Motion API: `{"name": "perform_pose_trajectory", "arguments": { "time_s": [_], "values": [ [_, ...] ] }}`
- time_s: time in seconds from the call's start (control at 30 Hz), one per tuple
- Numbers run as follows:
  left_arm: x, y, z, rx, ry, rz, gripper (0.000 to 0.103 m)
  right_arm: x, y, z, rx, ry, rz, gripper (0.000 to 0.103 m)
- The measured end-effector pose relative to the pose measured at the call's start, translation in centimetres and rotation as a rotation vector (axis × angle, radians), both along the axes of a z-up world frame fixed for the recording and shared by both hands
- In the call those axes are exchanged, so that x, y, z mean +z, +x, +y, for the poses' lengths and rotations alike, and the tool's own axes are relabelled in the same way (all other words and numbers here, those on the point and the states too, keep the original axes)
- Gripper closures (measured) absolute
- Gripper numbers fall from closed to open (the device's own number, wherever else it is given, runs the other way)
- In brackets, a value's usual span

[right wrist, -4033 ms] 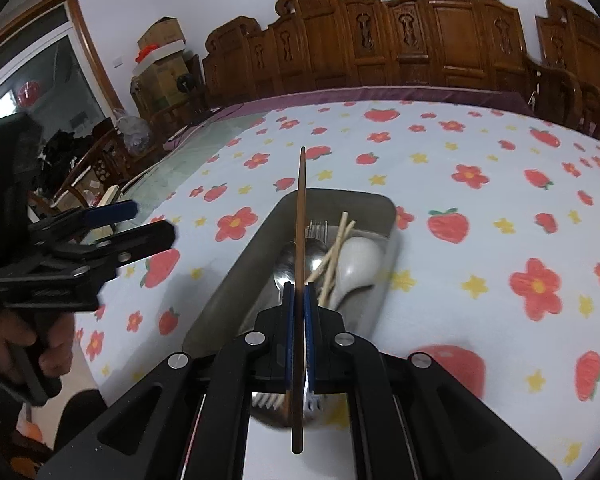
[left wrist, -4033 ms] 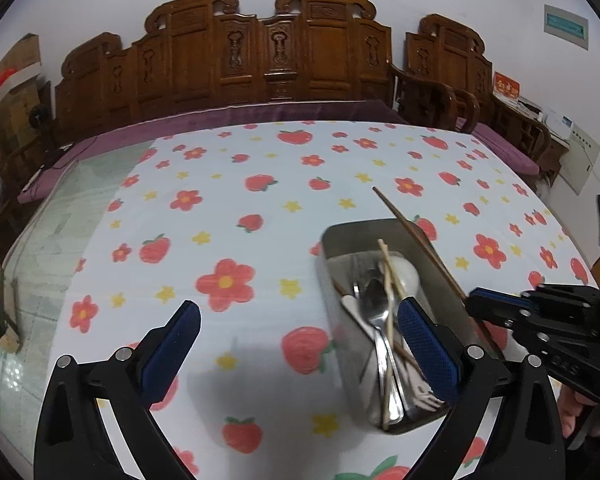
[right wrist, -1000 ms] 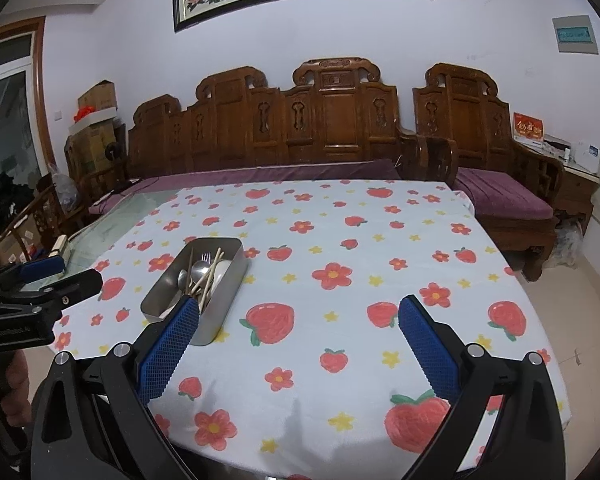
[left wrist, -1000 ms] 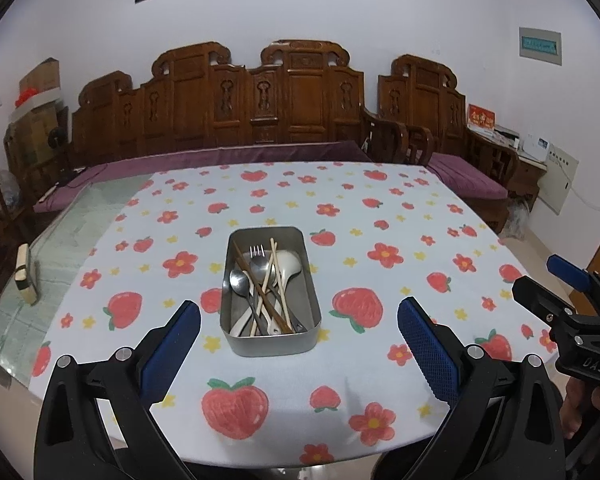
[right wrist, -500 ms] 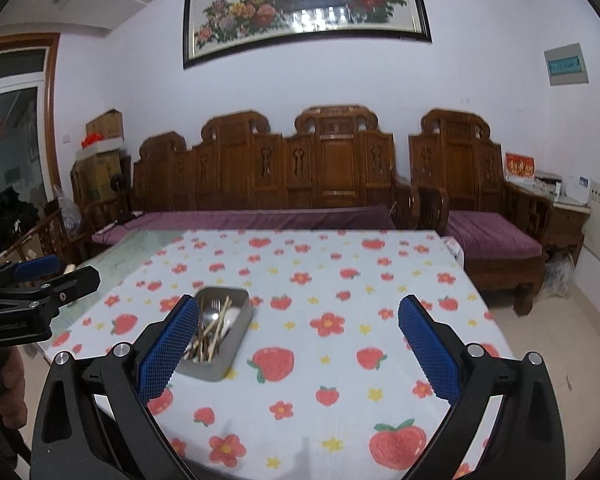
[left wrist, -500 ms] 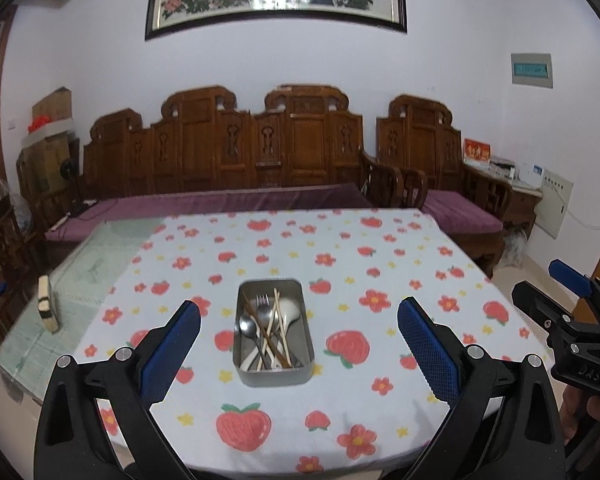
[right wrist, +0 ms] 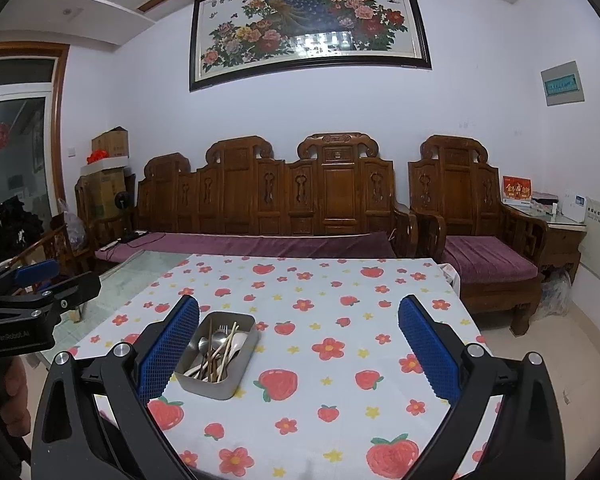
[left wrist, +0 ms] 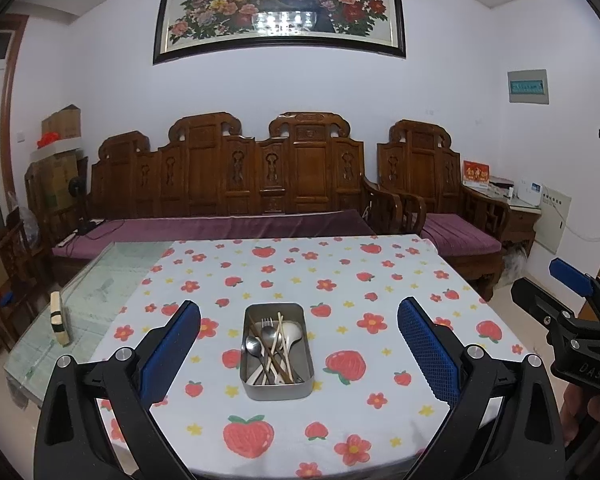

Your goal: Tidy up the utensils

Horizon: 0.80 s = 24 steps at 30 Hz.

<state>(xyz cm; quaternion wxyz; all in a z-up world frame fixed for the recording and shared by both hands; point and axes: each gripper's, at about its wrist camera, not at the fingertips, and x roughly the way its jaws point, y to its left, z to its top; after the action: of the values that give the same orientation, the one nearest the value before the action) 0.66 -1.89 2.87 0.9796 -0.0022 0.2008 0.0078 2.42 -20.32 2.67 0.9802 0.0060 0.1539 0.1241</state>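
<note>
You've pulled both tongs well back from the metal tray, which sits low and centre in the left view with chopsticks, spoons and a fork gathered inside. Nothing lies loose on the counter around it, so the sorting looks finished. Your left tongs and right tongs are both spread wide, empty.

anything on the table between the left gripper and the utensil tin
Nothing visible. The left gripper is open and held back from the table; only bare strawberry tablecloth lies between it and the tin, which holds the utensils.
</note>
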Motion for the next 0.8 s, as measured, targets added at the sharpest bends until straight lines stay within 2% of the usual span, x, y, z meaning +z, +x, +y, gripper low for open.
{"name": "perform_pose_trajectory", "arguments": {
  "time_s": [0.8],
  "values": [
    [-0.08,-0.11,0.23,0.001,-0.002,-0.002,0.008,-0.02,0.06,-0.31,-0.001,0.002,0.005,0.003]
  ]
}}
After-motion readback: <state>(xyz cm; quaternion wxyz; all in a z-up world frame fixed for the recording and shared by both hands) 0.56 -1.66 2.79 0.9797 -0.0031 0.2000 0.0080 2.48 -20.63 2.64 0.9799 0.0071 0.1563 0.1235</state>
